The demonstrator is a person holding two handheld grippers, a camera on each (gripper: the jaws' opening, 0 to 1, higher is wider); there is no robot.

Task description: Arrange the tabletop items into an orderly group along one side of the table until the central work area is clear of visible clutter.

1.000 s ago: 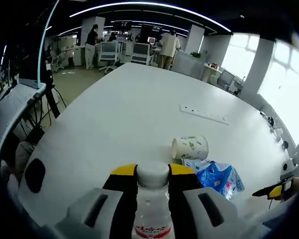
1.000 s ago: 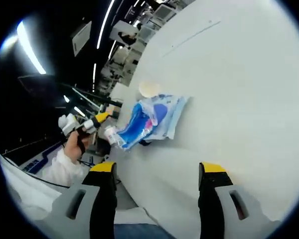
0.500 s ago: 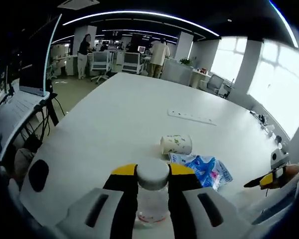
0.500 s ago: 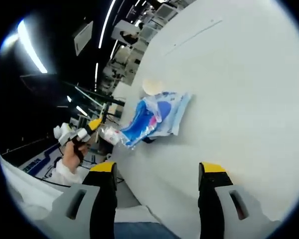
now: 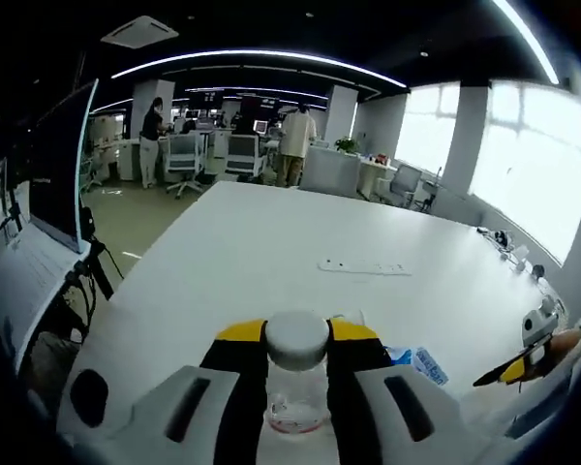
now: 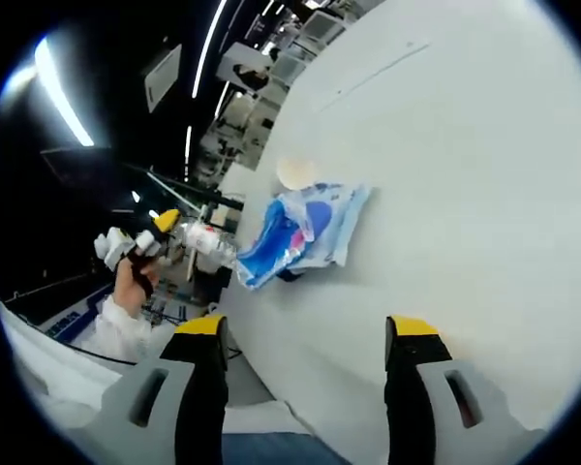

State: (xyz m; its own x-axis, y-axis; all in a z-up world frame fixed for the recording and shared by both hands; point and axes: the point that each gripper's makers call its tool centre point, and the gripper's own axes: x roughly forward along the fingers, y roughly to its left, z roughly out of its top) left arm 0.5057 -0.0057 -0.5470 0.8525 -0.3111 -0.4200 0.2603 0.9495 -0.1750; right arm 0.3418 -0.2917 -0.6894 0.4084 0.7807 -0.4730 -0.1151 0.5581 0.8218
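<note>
- In the left gripper view my left gripper [image 5: 297, 334] has its yellow-tipped jaws closed against the neck of a clear plastic bottle [image 5: 296, 387], just under its white cap [image 5: 297, 338].
- The bottle carries a red band of label low on its body; the print on it is too small for me to read.
- In the right gripper view the same bottle [image 6: 209, 241] shows off the desk edge, held in that left gripper [image 6: 163, 223] by a hand [image 6: 126, 274], clear of the white desk [image 6: 465, 184].
- My right gripper [image 6: 305, 334] hangs over the near edge of the desk with its jaws spread wide and nothing between them.
- In the left gripper view the right gripper [image 5: 511, 368] comes in at the far right, a hand [image 5: 562, 341] behind it.
- A blue and white plastic packet [image 6: 305, 232] lies flat on the desk near its edge; it has blue and red printing that I cannot make out. A corner of it [image 5: 421, 363] peeks out to the right of my left jaws.
- A paper cup [image 6: 295, 173] lies just beyond the packet, touching or nearly touching it; I see its pale round end, and no writing is legible.
- A long white power strip [image 5: 360, 266] lies farther out on the desk [image 5: 242, 242], well apart from the packet and cup.
- Beyond the desk are office chairs and people standing [image 5: 295, 145] at the back of the room.
</note>
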